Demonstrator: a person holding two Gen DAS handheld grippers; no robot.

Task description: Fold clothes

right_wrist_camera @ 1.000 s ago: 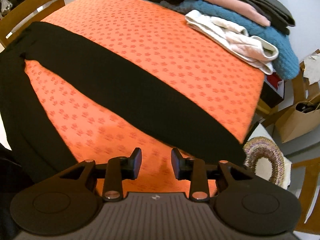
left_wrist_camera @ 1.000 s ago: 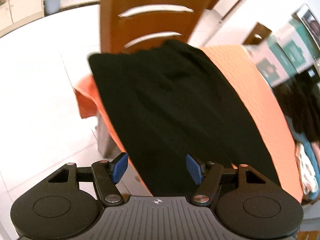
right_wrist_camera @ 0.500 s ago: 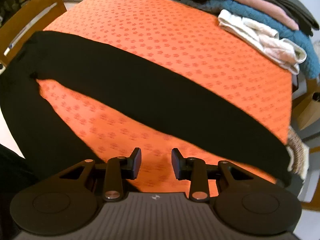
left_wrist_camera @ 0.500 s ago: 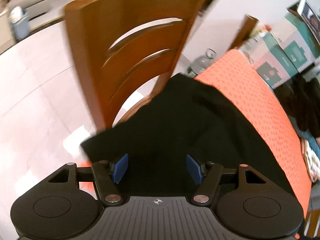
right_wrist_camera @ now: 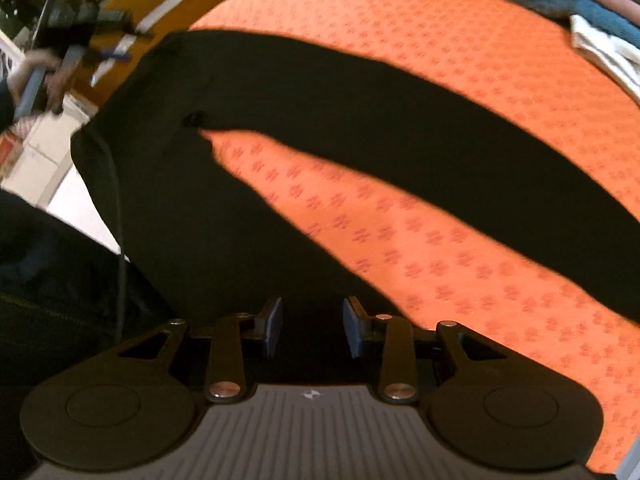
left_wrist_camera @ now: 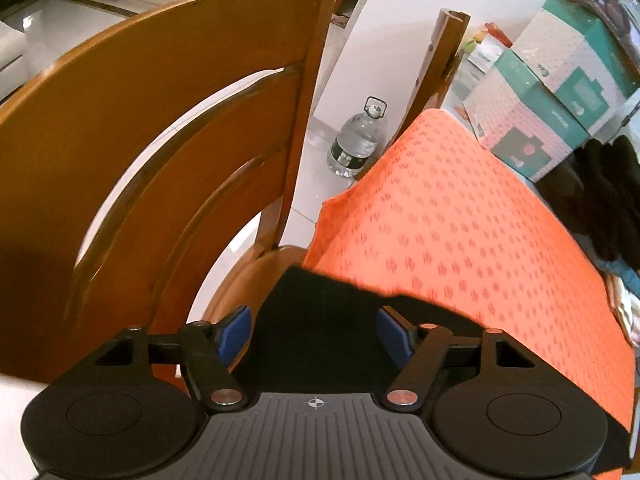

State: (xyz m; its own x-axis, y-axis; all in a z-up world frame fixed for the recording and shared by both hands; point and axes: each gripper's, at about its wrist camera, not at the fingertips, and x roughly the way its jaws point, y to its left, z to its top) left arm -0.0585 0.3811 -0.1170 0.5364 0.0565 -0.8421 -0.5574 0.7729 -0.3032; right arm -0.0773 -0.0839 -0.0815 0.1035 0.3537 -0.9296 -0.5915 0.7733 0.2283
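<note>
While the black trousers (right_wrist_camera: 280, 128) lie spread, legs splayed, on the orange-clothed table (right_wrist_camera: 460, 248), both grippers (left_wrist_camera: 314, 334) (right_wrist_camera: 312, 326) hover over them, fingers wide, empty; limp cloth, best pinched at waistband corners.

We seem to be in a home's dining area. A wooden chair (left_wrist_camera: 192, 128) stands at an orange-clothed table (left_wrist_camera: 460, 232). A water bottle (left_wrist_camera: 358, 136) sits on the pale tiled floor (left_wrist_camera: 308, 184).

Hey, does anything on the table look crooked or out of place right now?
Yes. The black trousers lie askew on the orange tablecloth: the legs splay apart in a V, and the waist end hangs past the table edge near the wooden chair.
</note>
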